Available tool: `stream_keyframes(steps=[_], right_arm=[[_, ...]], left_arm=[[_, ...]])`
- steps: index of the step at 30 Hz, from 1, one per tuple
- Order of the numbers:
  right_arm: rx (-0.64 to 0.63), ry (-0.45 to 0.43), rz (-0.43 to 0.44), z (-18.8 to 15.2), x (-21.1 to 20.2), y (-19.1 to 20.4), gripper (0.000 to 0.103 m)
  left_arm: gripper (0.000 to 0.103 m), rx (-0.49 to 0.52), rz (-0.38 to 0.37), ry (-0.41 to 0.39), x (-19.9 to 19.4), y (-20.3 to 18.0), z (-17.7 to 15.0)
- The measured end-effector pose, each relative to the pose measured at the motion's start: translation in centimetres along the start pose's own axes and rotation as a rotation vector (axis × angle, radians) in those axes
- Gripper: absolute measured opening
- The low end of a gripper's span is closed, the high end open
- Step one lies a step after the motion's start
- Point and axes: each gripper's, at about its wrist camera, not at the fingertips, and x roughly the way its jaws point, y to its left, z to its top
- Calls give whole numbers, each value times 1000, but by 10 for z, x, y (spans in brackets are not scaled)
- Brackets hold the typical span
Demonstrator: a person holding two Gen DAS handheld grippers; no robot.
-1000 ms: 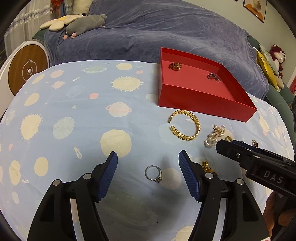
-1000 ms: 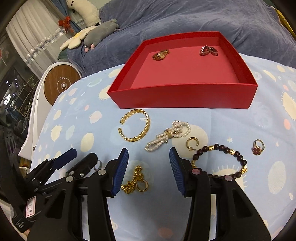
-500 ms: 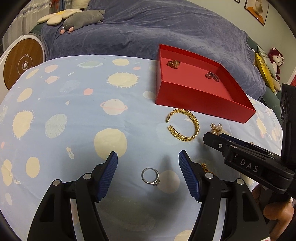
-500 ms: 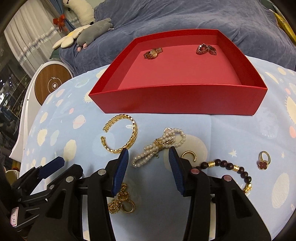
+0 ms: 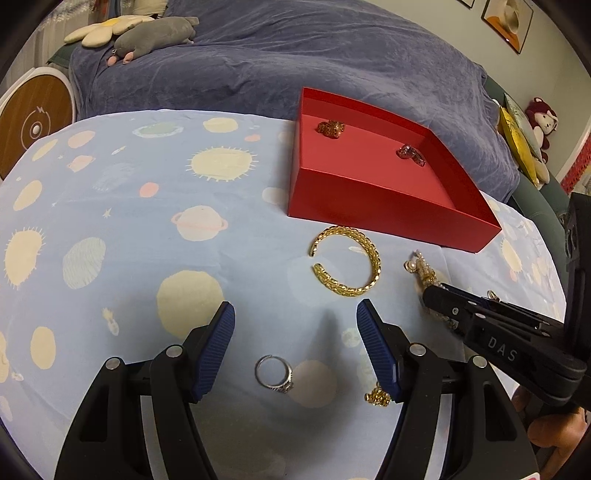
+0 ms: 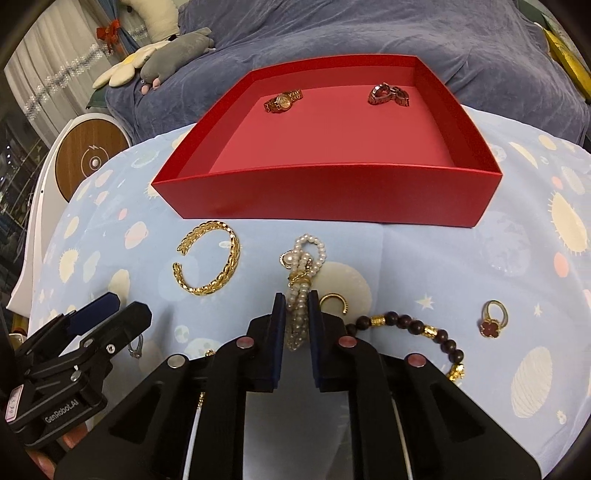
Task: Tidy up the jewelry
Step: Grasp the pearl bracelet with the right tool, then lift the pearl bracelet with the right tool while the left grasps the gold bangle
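A red box (image 6: pixel 332 192) stands on the planet-print cloth and holds a gold watch (image 6: pixel 282 101) and a dark bracelet (image 6: pixel 388 94). My right gripper (image 6: pixel 296 306) is shut on a pearl bracelet (image 6: pixel 304 258) lying in front of the box. A gold cuff (image 6: pixel 210 258), a small gold ring (image 6: pixel 334 301), a bead bracelet (image 6: pixel 417 332) and a red clover ring (image 6: pixel 493 319) lie around it. My left gripper (image 5: pixel 295 328) is open above a silver ring (image 5: pixel 274 373), which lies between its fingers. The gold cuff (image 5: pixel 347 260) and box (image 5: pixel 369 195) lie beyond it.
A gold chain piece (image 5: pixel 376 397) lies by my left gripper's right finger. A bed with a blue blanket (image 5: pixel 295 55) and plush toys (image 5: pixel 147 33) is behind the table. A round wooden-faced device (image 6: pixel 92 158) stands at the left.
My right gripper moved forward over the pearl bracelet and closed on it. My left gripper advanced slightly, and the silver ring now sits nearer its base.
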Motion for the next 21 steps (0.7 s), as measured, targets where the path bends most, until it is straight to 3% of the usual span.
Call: stream_keyframes(steps=[5, 7, 10, 21], right_arm=[[9, -32, 22, 1, -23, -5, 10], [19, -29, 33, 2, -26, -8, 10], [28, -28, 38, 2, -29, -11, 10], [51, -30, 55, 4, -30, -16, 10]], left_arm=[[67, 77, -4, 9, 18, -19, 10], [73, 117, 20, 6, 22, -24, 12], [74, 149, 47, -16, 27, -27, 13], [75, 175, 19, -31, 44, -37, 24]])
